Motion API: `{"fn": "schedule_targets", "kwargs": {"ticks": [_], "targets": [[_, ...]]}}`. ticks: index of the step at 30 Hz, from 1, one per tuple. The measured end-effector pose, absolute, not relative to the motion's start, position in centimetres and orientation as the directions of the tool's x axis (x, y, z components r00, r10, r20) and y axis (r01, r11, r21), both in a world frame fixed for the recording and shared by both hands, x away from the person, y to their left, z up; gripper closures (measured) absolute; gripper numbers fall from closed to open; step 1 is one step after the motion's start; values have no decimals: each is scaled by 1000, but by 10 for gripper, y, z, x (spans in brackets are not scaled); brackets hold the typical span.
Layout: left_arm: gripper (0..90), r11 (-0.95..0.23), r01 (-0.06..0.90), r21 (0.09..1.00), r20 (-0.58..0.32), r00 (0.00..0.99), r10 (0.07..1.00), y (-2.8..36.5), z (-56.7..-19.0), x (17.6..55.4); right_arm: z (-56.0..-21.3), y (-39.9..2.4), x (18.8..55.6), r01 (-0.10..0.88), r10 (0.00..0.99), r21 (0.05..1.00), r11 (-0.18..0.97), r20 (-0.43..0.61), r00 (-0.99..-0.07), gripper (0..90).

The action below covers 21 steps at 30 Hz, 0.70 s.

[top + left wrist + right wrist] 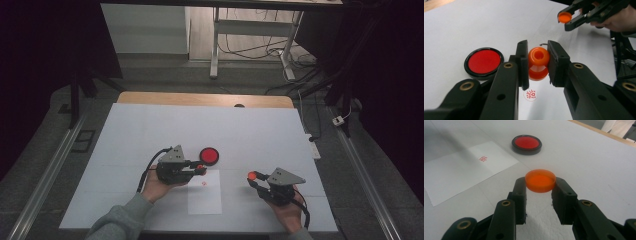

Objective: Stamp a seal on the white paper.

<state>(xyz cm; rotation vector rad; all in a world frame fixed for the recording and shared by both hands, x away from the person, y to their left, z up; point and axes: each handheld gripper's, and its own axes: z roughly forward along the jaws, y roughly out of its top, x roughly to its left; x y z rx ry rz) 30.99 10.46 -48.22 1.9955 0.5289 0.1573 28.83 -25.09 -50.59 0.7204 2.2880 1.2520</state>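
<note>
My left gripper [201, 169] is shut on an orange spool-shaped stamp [538, 72], held a little above a white sheet of paper [205, 197]. A round red stamp mark [530, 95] sits on the paper just under it. A round red ink pad [209, 156] in a black case lies on the table beside the stamp, seen again in the left gripper view [484, 61]. To the right, my right gripper [253, 176] is shut on a flat orange cap [540, 180], open side up, held above the table.
A large white mat [150, 130] covers the table, with a wooden edge [200, 98] at the far side. Beyond it stand desk legs [215, 45] and loose cables [300, 85] on the floor. A metal rail [45, 180] runs along each side.
</note>
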Motion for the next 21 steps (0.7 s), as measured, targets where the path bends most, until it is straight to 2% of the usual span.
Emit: {"fn": "schedule_targets", "kwargs": {"ticks": [7, 13, 21], "targets": [[725, -380, 298, 876, -125, 901, 416, 109, -471, 310, -508, -245, 288, 230, 611, 855, 465, -122, -782, 646], [726, -390, 335, 858, -138, 881, 453, 114, -466, 313, -508, -243, 289, 231, 609, 856, 463, -118, -784, 646], [726, -372, 334, 866, -140, 877, 459, 116, -463, 314, -507, -240, 288, 228, 606, 858, 460, -115, -787, 646]]}}
